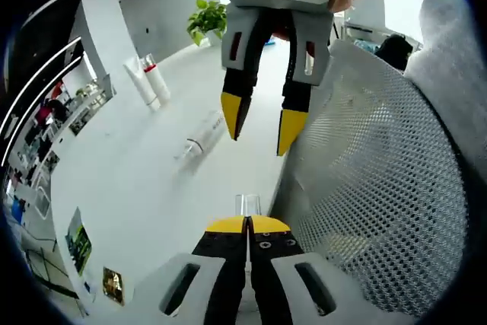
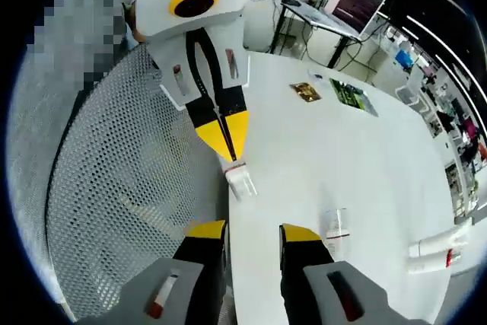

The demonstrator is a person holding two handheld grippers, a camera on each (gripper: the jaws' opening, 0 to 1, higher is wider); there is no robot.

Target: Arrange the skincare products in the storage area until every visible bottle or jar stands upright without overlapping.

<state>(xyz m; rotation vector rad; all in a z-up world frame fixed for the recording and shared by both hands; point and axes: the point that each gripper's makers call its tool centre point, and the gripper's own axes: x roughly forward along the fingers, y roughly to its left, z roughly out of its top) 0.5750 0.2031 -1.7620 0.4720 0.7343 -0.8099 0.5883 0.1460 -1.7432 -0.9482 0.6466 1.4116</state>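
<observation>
Though pinched, clear bottle (image 1: 247, 205) half-hidden.

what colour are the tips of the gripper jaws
Yellow, on black jaws. Clearest in the left gripper view, on the right gripper that reaches in from above.

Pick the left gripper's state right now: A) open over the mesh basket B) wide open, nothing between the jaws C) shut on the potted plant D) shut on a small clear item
D. In the right gripper view the left gripper has its yellow tips pressed together on a small clear item at the table edge; the left gripper view shows the same closed tips with that item poking out above them.
</observation>
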